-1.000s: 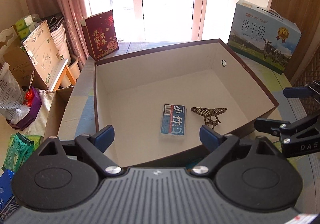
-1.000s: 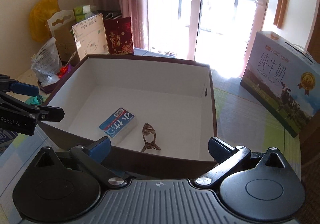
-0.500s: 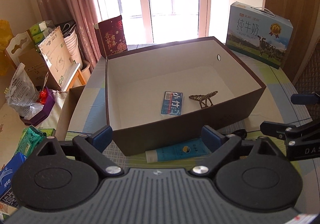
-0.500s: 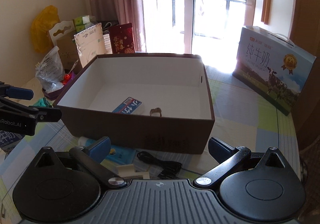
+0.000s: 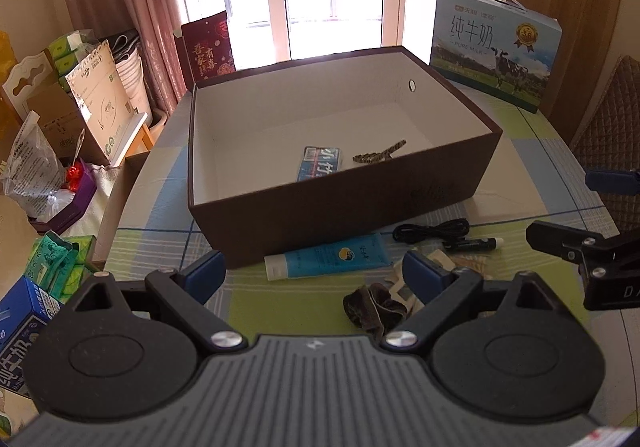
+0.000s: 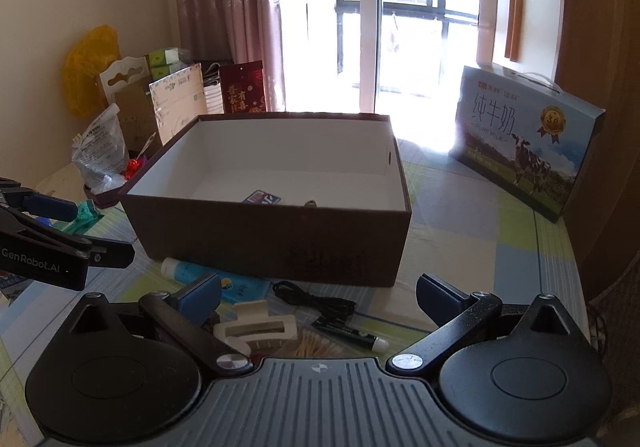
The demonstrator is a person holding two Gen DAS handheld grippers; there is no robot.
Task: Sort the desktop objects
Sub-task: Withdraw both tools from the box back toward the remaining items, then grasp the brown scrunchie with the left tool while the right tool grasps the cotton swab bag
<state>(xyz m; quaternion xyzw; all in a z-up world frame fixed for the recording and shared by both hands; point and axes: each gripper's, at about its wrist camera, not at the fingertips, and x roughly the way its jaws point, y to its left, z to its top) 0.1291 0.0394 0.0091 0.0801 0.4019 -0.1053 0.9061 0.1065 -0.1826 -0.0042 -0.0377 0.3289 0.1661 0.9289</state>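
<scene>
A brown open box (image 5: 360, 203) (image 6: 280, 243) stands mid-table with a blue packet (image 5: 320, 163) (image 6: 260, 198) and a patterned hair clip (image 5: 378, 153) inside. In front of it lie a blue tube (image 5: 328, 261) (image 6: 200, 274), a black cable (image 5: 432, 230) (image 6: 316, 301), a black pen (image 5: 472, 244) (image 6: 352, 334), a cream hair claw (image 6: 256, 331), cotton swabs (image 6: 320, 345) and a dark scrunchie (image 5: 372, 309). My left gripper (image 5: 312, 273) is open and empty above the tube and scrunchie. My right gripper (image 6: 320, 291) is open and empty above the cable and claw.
A blue milk carton box (image 5: 496, 47) (image 6: 524, 139) stands at the far right of the table. A red gift bag (image 5: 208, 47), cardboard boxes (image 5: 96, 99) and bags (image 5: 36, 175) crowd the left beyond the table edge. A chair (image 5: 608, 135) stands at the right.
Both grippers have pulled back from over the box toward the table's near side. The loose items in front of the box have come into view. Both stay open.
</scene>
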